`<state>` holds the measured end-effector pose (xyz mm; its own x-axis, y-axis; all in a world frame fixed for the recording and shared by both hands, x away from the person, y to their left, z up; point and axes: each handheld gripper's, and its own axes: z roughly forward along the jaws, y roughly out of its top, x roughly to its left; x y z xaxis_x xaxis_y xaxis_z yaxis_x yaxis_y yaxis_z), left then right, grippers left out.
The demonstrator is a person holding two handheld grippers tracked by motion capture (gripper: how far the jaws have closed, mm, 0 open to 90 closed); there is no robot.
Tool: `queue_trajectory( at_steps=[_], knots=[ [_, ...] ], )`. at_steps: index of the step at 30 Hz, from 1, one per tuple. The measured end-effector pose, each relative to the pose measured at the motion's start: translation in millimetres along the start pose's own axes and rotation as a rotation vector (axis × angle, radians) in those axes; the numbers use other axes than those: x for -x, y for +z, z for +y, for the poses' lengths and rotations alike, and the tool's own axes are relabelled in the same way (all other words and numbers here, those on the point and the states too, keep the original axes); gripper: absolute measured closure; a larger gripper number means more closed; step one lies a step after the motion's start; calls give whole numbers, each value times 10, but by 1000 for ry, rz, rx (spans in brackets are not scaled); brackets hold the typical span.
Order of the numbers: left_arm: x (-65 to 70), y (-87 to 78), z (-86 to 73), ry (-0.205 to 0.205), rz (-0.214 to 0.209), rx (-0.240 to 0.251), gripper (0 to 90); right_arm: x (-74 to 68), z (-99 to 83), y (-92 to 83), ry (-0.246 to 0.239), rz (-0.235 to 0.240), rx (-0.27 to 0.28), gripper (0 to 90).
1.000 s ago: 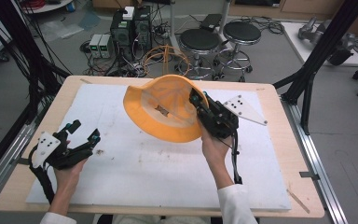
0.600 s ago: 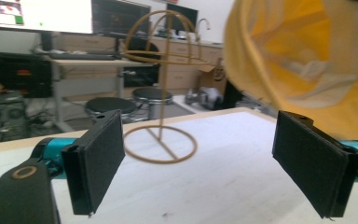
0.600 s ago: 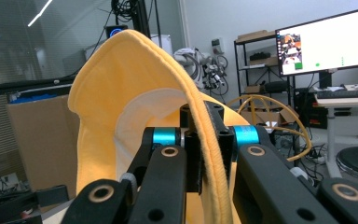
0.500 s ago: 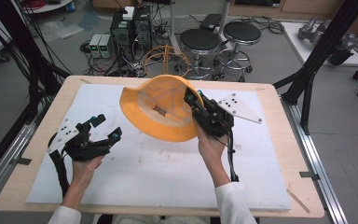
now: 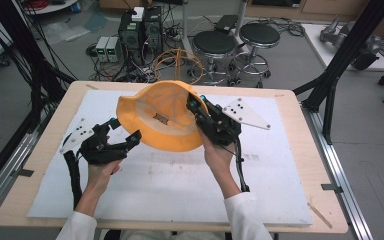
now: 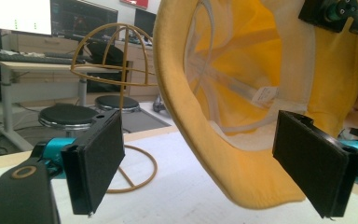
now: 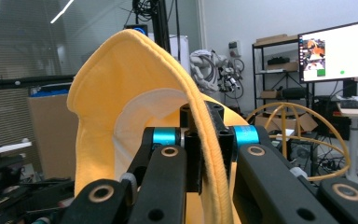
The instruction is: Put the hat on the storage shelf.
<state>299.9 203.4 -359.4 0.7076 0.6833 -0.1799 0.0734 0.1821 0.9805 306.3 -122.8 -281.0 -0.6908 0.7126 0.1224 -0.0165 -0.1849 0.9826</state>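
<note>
Your right tongs [image 5: 198, 111] pinch the yellow hat [image 5: 160, 117]; its brim hangs just right of your open left tongs [image 5: 124, 134]

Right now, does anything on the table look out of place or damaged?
Nothing looks damaged or spilled. The yellow cloth hat hangs in the air inside-out-facing, its white lining showing, pinched by its brim in the right gripper. The left gripper is open beside the brim. The wire dome hat stand stands upright, bare.
</note>
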Motion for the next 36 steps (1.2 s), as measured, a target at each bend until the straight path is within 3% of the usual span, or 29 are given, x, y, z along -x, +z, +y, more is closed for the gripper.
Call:
queue_trajectory(
  at_steps=[7, 12, 20, 22, 23, 24, 25, 26, 27, 28, 31, 36],
  knots=[
    [-40, 27, 23, -40, -7, 29, 182, -25, -10, 19, 0, 18, -6, 871],
    [-28, 100, 93, -36, -26, 26, 195, -36, -20, 34, -6, 25, -6, 871],
    [-27, 209, 165, -51, -19, 17, 299, -41, -25, 39, -5, 32, -10, 871],
    [-27, 224, 163, -68, -27, 7, 378, -39, -24, 38, -5, 31, -12, 871],
    [-27, 226, 161, -68, -27, 1, 454, -38, -21, 35, -2, 31, -13, 871],
    [-22, 232, 158, -72, -16, -10, 587, -30, -19, 32, -7, 28, -12, 871],
    [-24, 235, 156, -74, -18, -14, 587, -30, -19, 32, -7, 28, -12, 871],
    [-22, 236, 155, -74, -10, -22, 643, -30, -18, 32, -6, 27, -13, 871],
    [-22, 237, 155, -74, 8, -27, 779, -28, -17, 30, -4, 25, -14, 871],
    [-30, 235, 156, -80, 11, -32, 852, -25, -15, 25, 0, 23, -17, 871],
    [-18, 237, 156, -61, 35, -34, 870, -12, -13, 24, -5, 22, -18, 870],
    [-17, 232, 165, -65, 41, -29, 873, -15, -18, 25, -2, 20, -19, 866]
  ],
)
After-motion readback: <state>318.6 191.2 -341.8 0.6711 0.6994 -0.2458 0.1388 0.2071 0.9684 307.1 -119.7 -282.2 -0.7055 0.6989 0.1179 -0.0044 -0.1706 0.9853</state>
